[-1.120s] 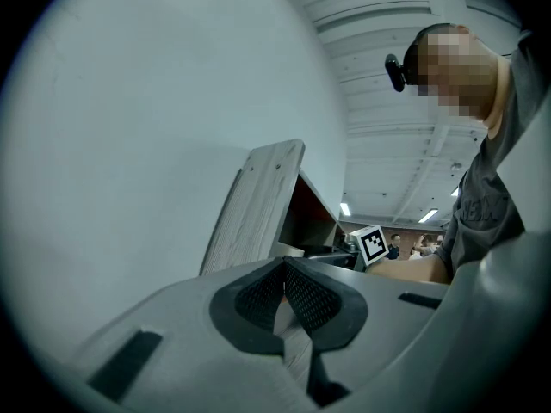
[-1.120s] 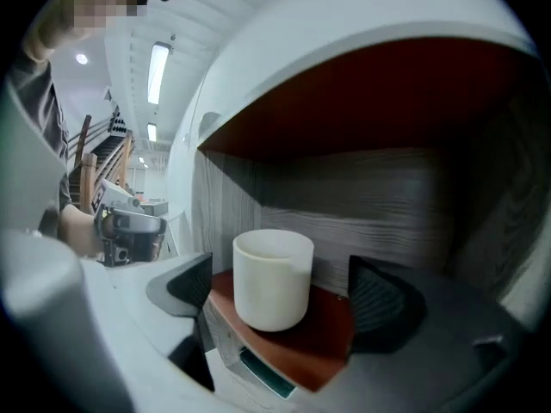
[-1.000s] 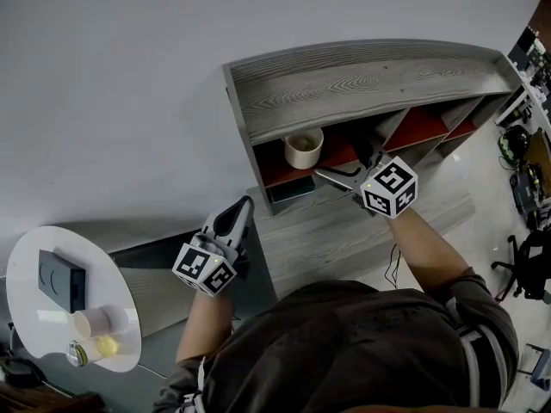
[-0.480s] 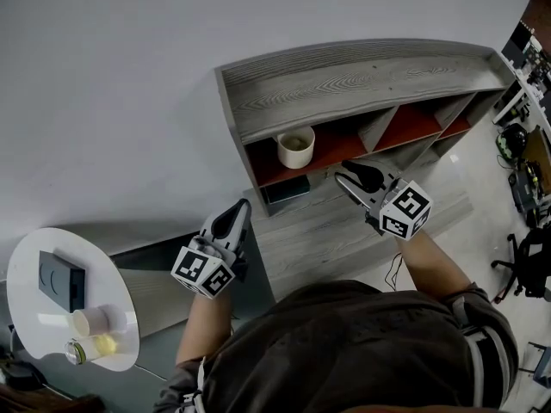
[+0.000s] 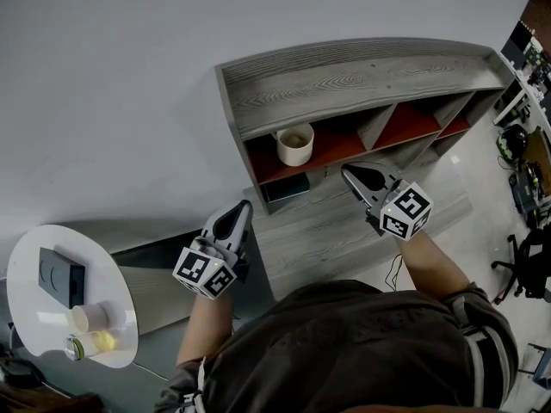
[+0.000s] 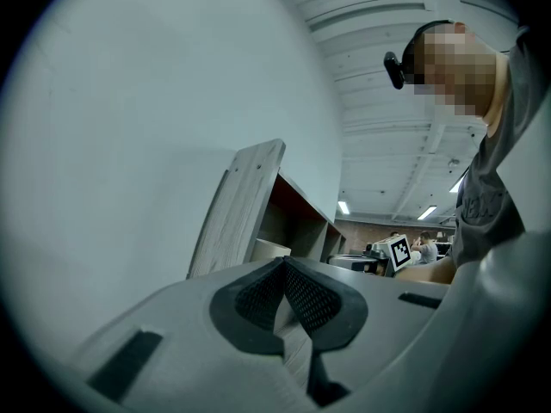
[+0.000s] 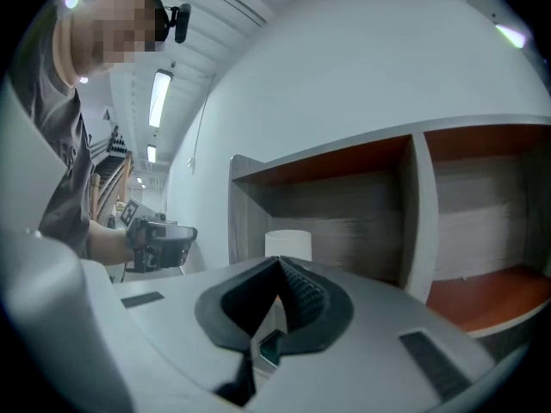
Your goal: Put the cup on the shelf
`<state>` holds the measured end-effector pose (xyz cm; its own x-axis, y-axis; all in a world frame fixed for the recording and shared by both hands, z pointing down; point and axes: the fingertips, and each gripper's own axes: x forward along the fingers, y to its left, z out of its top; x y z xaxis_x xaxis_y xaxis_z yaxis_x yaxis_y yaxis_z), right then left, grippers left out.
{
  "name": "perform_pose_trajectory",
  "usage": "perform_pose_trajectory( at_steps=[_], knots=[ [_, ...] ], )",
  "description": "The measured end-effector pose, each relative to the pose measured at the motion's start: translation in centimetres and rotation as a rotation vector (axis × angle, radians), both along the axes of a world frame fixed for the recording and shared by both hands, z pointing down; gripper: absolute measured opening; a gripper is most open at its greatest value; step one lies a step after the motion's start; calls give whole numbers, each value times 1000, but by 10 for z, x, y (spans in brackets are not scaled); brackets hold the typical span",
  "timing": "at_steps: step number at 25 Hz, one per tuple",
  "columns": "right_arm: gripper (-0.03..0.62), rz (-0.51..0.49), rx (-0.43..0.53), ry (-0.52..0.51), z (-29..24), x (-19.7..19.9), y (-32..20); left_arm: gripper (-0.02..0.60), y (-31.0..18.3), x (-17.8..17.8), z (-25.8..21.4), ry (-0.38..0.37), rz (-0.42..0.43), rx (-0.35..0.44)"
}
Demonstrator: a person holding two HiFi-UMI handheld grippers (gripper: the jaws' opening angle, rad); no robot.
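The grey shelf (image 5: 344, 80) spans 12 to 2 o'clock in the head view. The right gripper (image 5: 351, 172) sits just in front of it, jaws together, empty. The left gripper (image 5: 244, 206), at 7 o'clock of the shelf, also has its jaws together on nothing. The cup (image 5: 294, 144) stands upright in the leftmost compartment, at 10 o'clock of the right gripper.

Round white table (image 5: 33, 249) at left: black box (image 5: 62, 279), paper cup (image 5: 86, 318).
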<state>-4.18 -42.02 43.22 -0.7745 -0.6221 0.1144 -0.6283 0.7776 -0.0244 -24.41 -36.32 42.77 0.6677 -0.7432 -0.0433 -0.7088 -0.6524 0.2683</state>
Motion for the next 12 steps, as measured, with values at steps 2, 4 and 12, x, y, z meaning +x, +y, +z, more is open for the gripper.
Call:
perform_pose_trajectory(
  at_steps=[2, 4, 12],
  knots=[
    [-11, 2, 0, 0, 0, 0, 0, -2, 1, -1, 0, 1, -2, 0],
    [-11, 1, 0, 2, 0, 0, 1, -2, 1, -1, 0, 2, -1, 1],
    [-11, 2, 1, -1, -2, 0, 2, -2, 3, -1, -1, 4, -1, 4]
  ],
)
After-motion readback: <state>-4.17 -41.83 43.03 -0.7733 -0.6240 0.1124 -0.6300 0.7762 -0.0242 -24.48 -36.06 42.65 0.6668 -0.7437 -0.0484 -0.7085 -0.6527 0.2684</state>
